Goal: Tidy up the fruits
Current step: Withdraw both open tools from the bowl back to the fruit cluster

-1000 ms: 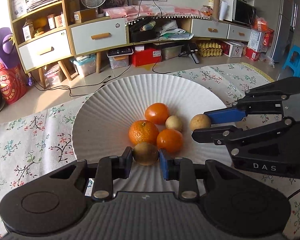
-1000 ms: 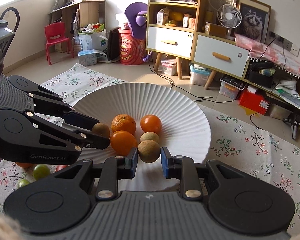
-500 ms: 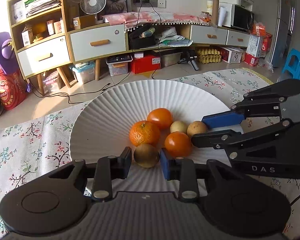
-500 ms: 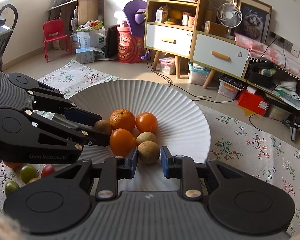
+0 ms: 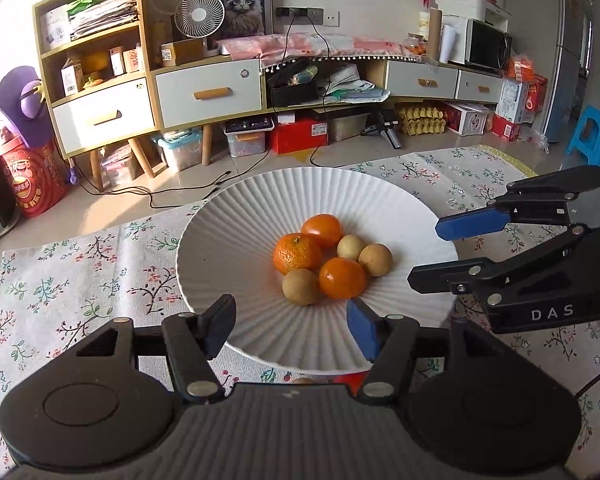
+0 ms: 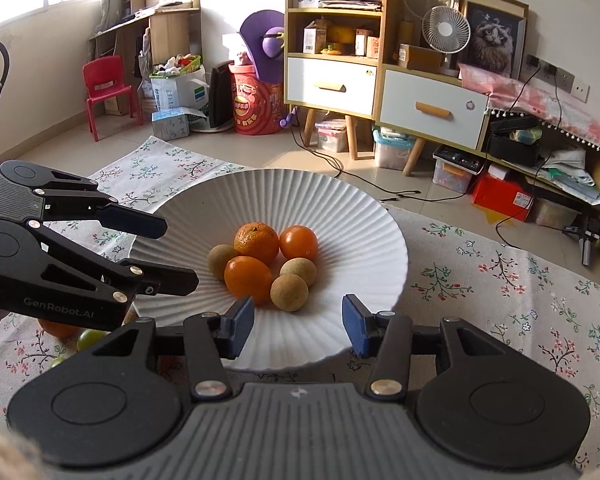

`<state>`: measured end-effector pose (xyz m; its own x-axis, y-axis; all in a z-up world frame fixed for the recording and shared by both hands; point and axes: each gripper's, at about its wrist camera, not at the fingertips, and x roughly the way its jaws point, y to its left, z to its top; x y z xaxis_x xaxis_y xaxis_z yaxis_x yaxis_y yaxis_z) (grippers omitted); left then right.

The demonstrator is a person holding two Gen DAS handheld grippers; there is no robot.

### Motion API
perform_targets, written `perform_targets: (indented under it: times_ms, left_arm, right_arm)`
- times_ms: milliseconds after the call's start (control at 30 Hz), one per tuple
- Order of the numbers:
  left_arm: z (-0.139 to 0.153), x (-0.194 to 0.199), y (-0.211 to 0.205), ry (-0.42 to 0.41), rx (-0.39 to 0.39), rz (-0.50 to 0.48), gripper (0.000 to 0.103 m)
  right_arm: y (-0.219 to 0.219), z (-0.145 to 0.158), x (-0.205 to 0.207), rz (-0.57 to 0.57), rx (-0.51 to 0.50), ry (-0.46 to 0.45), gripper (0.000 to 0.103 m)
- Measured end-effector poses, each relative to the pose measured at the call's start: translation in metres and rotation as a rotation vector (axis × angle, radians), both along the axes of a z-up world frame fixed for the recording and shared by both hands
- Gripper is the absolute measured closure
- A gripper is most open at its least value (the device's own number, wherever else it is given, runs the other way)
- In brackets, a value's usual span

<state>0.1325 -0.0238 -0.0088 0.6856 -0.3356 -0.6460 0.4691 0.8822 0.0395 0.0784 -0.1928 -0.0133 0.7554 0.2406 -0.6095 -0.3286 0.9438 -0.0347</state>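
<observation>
Resting in the middle of the white ribbed plate (image 5: pixel 228 248), six fruits touch in a cluster: three orange ones and three small brown ones. The left claw (image 5: pixel 290 326) has just been opening and grips nothing; the nearest brown fruit (image 5: pixel 301 286) lies free ahead of it. The right claw (image 6: pixel 298 320) has likewise just been opening, empty, with another brown fruit (image 6: pixel 289 292) just beyond its pads. A floral cloth (image 5: pixel 80 280) lies under the plate.

Loose fruit on the flowered tablecloth (image 6: pixel 500 300) at 8 o'clock: an orange fruit (image 6: pixel 58 330) and small green fruits (image 6: pixel 90 338), half hidden behind the black left gripper (image 6: pixel 172 254); count unclear.
</observation>
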Motion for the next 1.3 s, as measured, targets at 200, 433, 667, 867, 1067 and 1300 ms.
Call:
perform_targets:
  times_ms: [200, 433, 667, 867, 1067, 1300]
  left_arm:
    - [0.007, -0.016, 0.015, 0.006, -0.005, 0.047, 0.033]
    - [0.009, -0.041, 0.028, 0.030, -0.013, 0.094, 0.022]
    - [0.006, -0.062, 0.041, 0.036, -0.010, 0.122, 0.010]
    - [-0.009, -0.082, 0.054, 0.037, 0.007, 0.149, 0.006]
    - [-0.033, -0.098, 0.066, 0.083, 0.015, 0.155, 0.006]
    - [-0.054, -0.106, 0.077, 0.085, 0.021, 0.149, 0.006]
  right_arm:
    - [0.003, 0.009, -0.015, 0.002, 0.005, 0.002, 0.044]
    - [0.010, 0.010, -0.035, 0.002, 0.017, 0.023, 0.030]
    - [0.021, 0.005, -0.056, 0.031, 0.010, 0.055, 0.019]
    - [0.030, -0.009, -0.072, 0.043, 0.021, 0.095, 0.013]
    - [0.041, -0.029, -0.088, 0.074, 0.005, 0.138, 0.008]
    - [0.051, -0.049, -0.096, 0.090, -0.060, 0.137, 0.000]
